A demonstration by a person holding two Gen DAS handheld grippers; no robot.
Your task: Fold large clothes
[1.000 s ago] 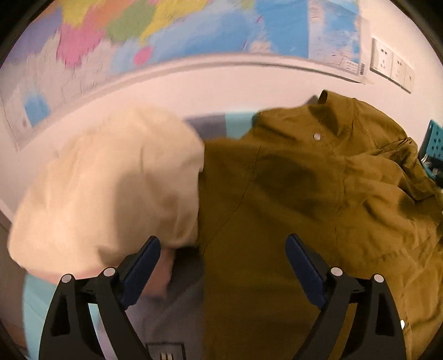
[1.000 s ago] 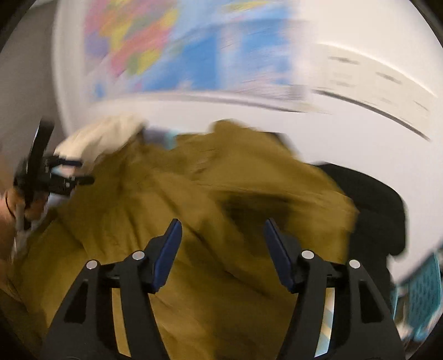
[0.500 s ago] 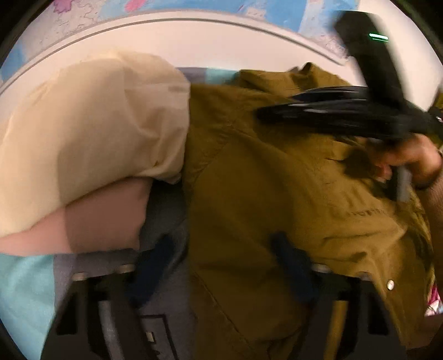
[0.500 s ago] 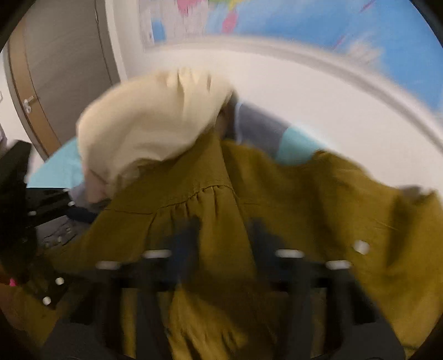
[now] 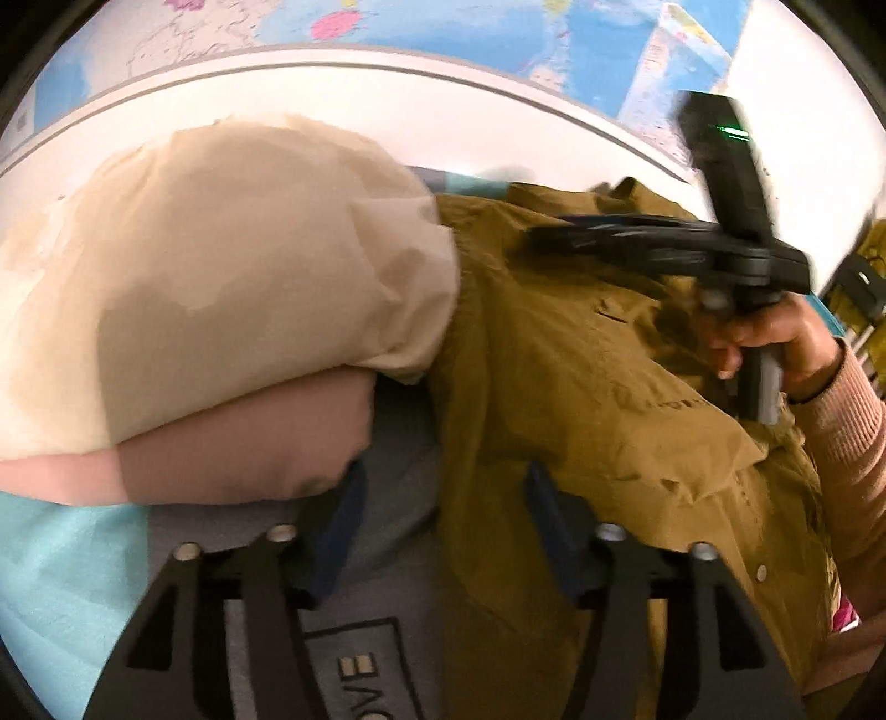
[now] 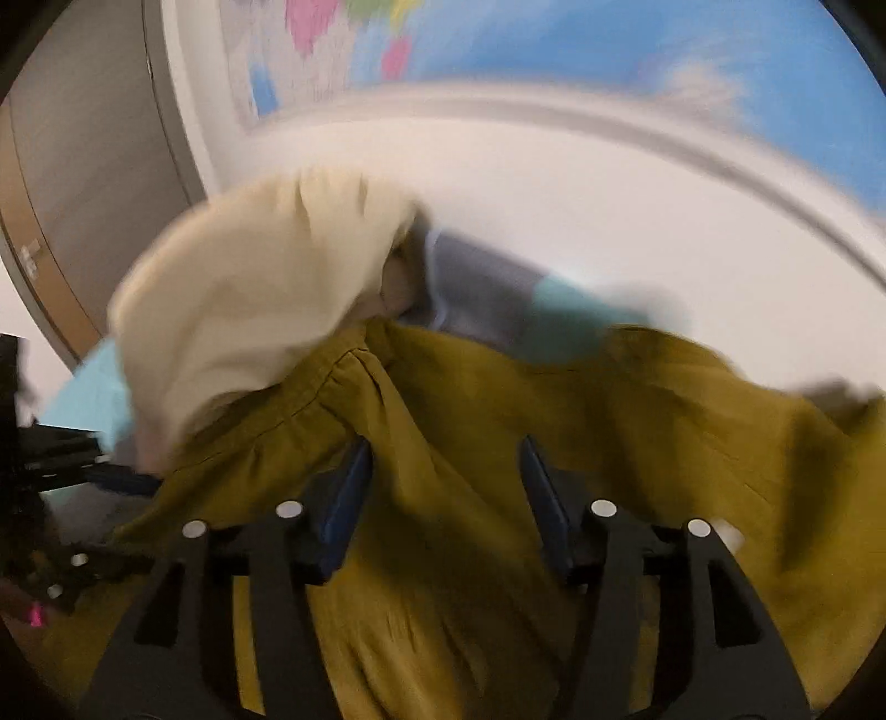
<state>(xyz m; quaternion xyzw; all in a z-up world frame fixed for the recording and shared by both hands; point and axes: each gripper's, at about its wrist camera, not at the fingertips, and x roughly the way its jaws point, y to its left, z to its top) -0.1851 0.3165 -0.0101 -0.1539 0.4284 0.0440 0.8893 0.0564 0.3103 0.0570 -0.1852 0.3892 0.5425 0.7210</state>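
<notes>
Two grippers are working over one olive jacket [image 5: 581, 387], and both are standing partly open with nothing clamped. The left gripper [image 5: 443, 498] is pointing steeply down with its jaws astride the jacket's left edge, the left pad over a grey cloth [image 5: 398, 443] and the right pad over the olive cloth; its jaws have just been opening a little, and the cloth is lying under them, not pinched. The right gripper [image 6: 443, 482] is also tilting down, over a ridge of the jacket [image 6: 470, 399], and its jaws have just been opening wide from almost closed, so the fold is sitting between the pads but they are not pressing on it. In the left view the right gripper [image 5: 554, 235] is hanging over the collar area, with the hand [image 5: 775, 343] wrapping its handle and a pink sleeve [image 5: 847, 432] behind it. The jacket is lying spread and wrinkled on the bed, just beside a cream pillow [image 5: 221, 288] which is touching its left edge. I judge the jacket soft and limp, quite light, with thick seams and snap buttons; it is probably sagging when lifted at one point only. The best holds are the hem or shoulder seams, one for each gripper. A blue map [image 6: 554, 44] is hanging on the wall behind.
</notes>
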